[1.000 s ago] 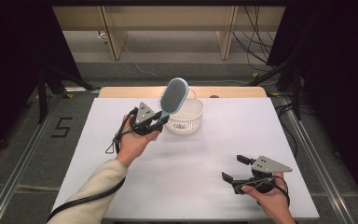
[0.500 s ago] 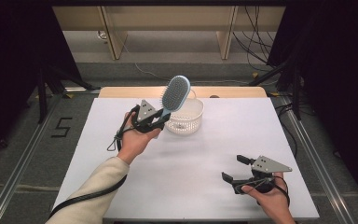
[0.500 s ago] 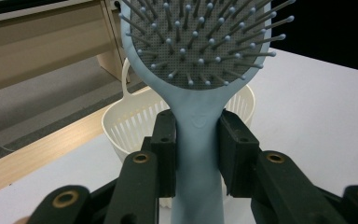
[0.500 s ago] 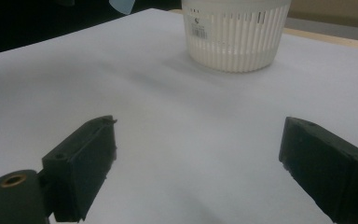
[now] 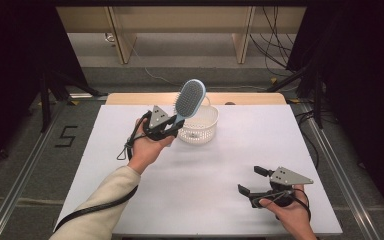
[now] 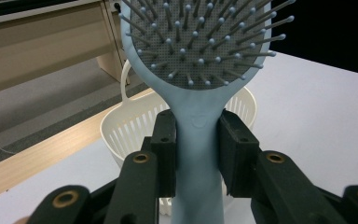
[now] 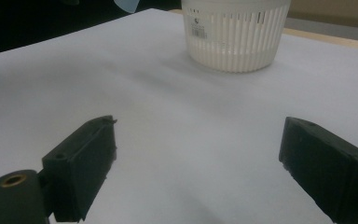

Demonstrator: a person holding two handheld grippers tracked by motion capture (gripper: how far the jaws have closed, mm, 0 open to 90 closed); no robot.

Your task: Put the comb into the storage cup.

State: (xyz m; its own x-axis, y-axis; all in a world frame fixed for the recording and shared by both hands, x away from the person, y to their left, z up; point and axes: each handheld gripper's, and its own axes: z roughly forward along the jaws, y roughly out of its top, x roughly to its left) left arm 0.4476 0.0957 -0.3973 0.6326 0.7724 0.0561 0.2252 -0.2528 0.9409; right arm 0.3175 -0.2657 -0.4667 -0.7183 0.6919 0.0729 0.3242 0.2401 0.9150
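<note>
A light blue hairbrush (image 5: 189, 98) (image 6: 198, 60) with a grey bristle pad is held up in the air, head tilted up and to the right, over the near left rim of a white slotted basket (image 5: 200, 125) (image 6: 126, 126) (image 7: 235, 32). My left gripper (image 5: 172, 125) (image 6: 198, 147) is shut on the brush's handle just below the head. Low at the front right of the table, my right gripper (image 5: 250, 181) (image 7: 198, 163) stands open with nothing between its jaws.
The white table top (image 5: 220, 165) spreads between the two hands. A wooden strip (image 5: 130, 98) runs along the table's far edge. Behind it stand wooden furniture legs (image 5: 122, 40) and loose cables (image 5: 275, 55) on the floor.
The left hand has carried the brush slightly right, toward the basket, and tipped its head a little more upright. The right gripper has stayed still.
</note>
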